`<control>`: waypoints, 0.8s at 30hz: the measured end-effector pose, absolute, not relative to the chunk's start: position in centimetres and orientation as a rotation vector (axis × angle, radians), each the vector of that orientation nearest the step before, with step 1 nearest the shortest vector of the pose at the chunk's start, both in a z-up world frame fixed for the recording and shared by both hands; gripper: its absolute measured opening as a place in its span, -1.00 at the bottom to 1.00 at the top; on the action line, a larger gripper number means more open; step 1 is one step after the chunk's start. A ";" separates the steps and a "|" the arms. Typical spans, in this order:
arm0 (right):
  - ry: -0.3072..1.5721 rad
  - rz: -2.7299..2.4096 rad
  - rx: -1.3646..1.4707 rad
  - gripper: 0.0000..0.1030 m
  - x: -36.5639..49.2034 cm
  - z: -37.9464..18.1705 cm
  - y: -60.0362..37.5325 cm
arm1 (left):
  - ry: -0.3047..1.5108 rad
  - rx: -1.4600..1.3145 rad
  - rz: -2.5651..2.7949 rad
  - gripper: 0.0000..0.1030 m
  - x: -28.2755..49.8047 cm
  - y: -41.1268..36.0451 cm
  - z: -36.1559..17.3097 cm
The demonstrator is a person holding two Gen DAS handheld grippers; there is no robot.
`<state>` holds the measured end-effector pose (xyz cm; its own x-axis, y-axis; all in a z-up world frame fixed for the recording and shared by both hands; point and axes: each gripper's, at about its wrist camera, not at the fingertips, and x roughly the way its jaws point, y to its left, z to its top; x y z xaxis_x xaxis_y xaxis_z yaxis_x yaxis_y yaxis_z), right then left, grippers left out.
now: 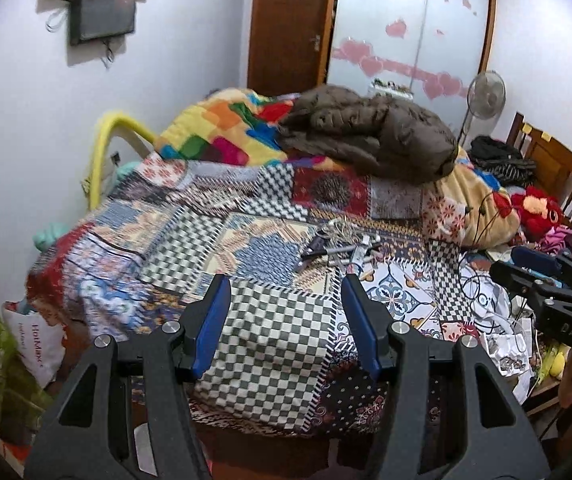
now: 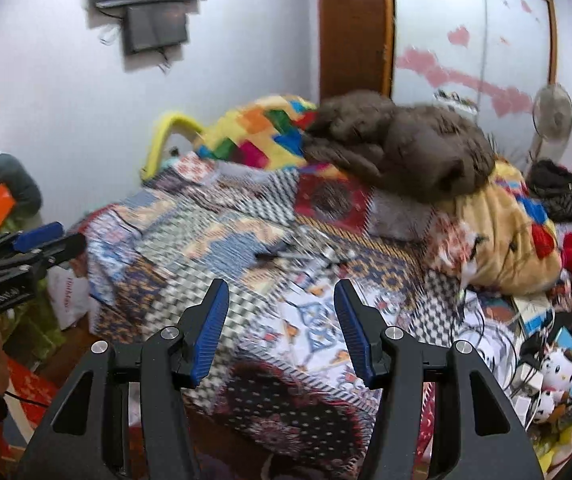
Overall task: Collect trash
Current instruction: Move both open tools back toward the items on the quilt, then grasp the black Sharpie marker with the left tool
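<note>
A bed with a patchwork quilt [image 1: 270,328] fills both views. A small heap of loose items [image 1: 338,248], dark tools, pens and tangled wire, lies mid-bed; it is blurred in the right wrist view [image 2: 294,256]. Crumpled paper and cables [image 1: 502,348] sit at the bed's right side. My left gripper [image 1: 286,284] hovers open over the quilt's near corner, nothing between its blue pads. My right gripper [image 2: 280,286] is open too and holds nothing. Each gripper shows in the other's view: the right one [image 1: 534,280] at the right edge, the left one [image 2: 42,246] at the left edge.
A brown jacket [image 1: 370,136] and a colourful blanket [image 1: 222,128] are piled at the far end of the bed. A red plush toy [image 1: 538,212], a fan [image 1: 486,96] and a wooden headboard [image 1: 558,168] stand right. A white bag [image 1: 38,340] sits on the floor left.
</note>
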<state>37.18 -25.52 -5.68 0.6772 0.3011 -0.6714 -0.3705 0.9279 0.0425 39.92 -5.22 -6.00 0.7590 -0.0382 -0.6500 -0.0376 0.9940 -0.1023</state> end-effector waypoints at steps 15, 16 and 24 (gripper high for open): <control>1.064 0.337 0.072 -0.01 48.5 -17.7 -28.7 | 1.010 -0.132 -0.178 0.10 53.9 -7.5 -18.9; 1.067 0.334 0.069 -0.01 49.1 -18.1 -28.6 | 1.017 -0.125 -0.190 0.09 54.9 -7.7 -19.4; 1.060 0.334 0.098 -0.01 54.4 -19.5 -28.0 | 1.015 -0.071 -0.223 0.09 61.8 -9.1 -22.0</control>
